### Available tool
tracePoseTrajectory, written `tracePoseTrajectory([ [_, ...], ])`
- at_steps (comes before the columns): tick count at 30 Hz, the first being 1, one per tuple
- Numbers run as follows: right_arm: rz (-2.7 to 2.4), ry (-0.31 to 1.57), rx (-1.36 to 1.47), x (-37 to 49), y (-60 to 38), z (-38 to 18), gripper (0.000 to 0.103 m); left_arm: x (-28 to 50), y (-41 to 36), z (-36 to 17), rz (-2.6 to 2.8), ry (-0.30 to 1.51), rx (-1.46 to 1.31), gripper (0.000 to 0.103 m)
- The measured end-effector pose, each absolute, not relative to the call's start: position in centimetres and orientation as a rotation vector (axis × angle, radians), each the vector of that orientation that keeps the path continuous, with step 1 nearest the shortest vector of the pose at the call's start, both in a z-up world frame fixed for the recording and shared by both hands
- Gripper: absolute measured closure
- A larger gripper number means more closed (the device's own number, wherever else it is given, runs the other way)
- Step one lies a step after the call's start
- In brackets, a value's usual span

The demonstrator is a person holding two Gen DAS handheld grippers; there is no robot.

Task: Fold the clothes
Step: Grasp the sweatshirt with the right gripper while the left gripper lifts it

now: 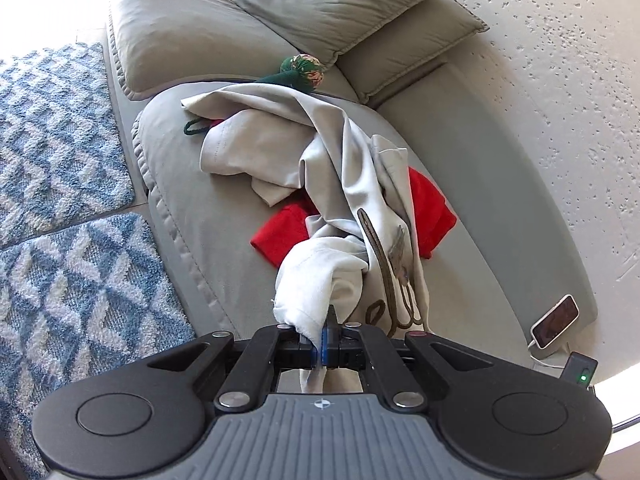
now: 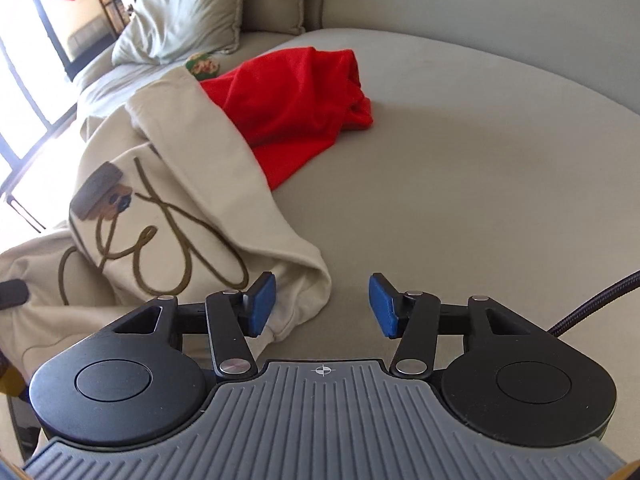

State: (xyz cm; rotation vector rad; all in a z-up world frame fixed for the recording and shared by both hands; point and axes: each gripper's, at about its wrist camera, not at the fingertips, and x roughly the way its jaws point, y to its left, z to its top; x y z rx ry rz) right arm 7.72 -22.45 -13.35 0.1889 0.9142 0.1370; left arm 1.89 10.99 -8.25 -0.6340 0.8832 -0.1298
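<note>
Clothes lie heaped on a grey sofa seat (image 2: 460, 168): a cream sweatshirt (image 1: 280, 152) with a brown looped-cord design, draped over a crumpled red garment (image 2: 296, 104). The sweatshirt runs from mid-cushion toward the near edge; the red garment shows on both sides of it.

Left gripper (image 1: 323, 346): jaws fully closed, pinching a bunched edge of the sweatshirt, which rises from the seat to the blue pads.

Right gripper (image 2: 322, 304): jaws partly apart, nothing between the pads. The left pad stands over the sweatshirt's folded end; whether it touches cannot be told. The right pad stands over bare cushion.

Surface: smooth upholstery, piped front edge. Loose grey pillows (image 1: 320, 4) sit at the far end, a green patterned object (image 1: 306, 72) just before them. A phone (image 1: 556, 326) on a cable lies on the sofa's back ledge, against a textured white wall (image 1: 560, 60).

Clearance: bare seat to the right of the clothes. Blue-and-white rugs (image 1: 60, 140) cover the floor beside the front edge.
</note>
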Motion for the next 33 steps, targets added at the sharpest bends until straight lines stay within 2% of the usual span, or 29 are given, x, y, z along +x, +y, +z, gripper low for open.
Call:
tracePoseTrajectory([
  [2, 0.139, 0.909, 0.167, 8.5, -22.3, -14.3, 0.054, 2.0, 11.2, -8.6, -0.122, 0.893, -0.638, 0.103],
  [5, 0.193, 0.865, 0.067, 8.9, -21.2, -14.7, 0.071, 2.3, 11.3, -9.2, -0.107, 0.907, -0.644, 0.103],
  [6, 0.215, 0.864, 0.054, 9.0, -20.9, -14.6, 0.093, 2.3, 11.4, -9.1, -0.103, 0.906, -0.645, 0.103],
  [7, 0.220, 0.875, 0.060, 9.2, -20.6, -14.3, 0.102, 2.3, 11.4, -8.9, -0.100, 0.900, -0.645, 0.103],
  [10, 0.176, 0.874, 0.170, 9.1, -21.1, -12.2, 0.102, 2.5, 11.5, -6.8, -0.134, 0.842, -0.648, 0.103],
  [13, 0.148, 0.851, 0.564, 8.2, -25.0, -8.9, 0.102, 2.7, 11.3, -2.9, -0.208, 0.739, -0.670, 0.103],
  [16, 0.161, 0.732, 0.893, 5.7, -29.2, -4.6, 0.102, 2.1, 11.0, 2.9, -0.324, 0.575, -0.695, 0.103],
  [19, 0.225, 0.550, 1.075, 1.6, -32.4, 0.9, 0.102, -0.3, 10.7, 10.2, -0.459, 0.344, -0.707, 0.103],
  [23, 0.337, 0.216, 1.136, -7.1, -35.1, 9.5, 0.102, -5.6, 10.0, 17.4, -0.600, 0.037, -0.674, 0.103],
  [26, 0.334, -0.022, 0.973, -15.2, -35.6, 14.6, 0.102, -7.8, 8.2, 19.6, -0.644, -0.027, -0.636, 0.103],
  [29, 0.295, 0.058, 0.958, -19.4, -36.1, 16.3, 0.102, -7.6, 6.4, 19.3, -0.689, 0.031, -0.674, 0.103],
  [33, 0.235, -0.058, 0.849, -25.4, -36.8, 19.9, 0.102, -8.0, 4.5, 19.5, -0.752, 0.022, -0.688, 0.103],
])
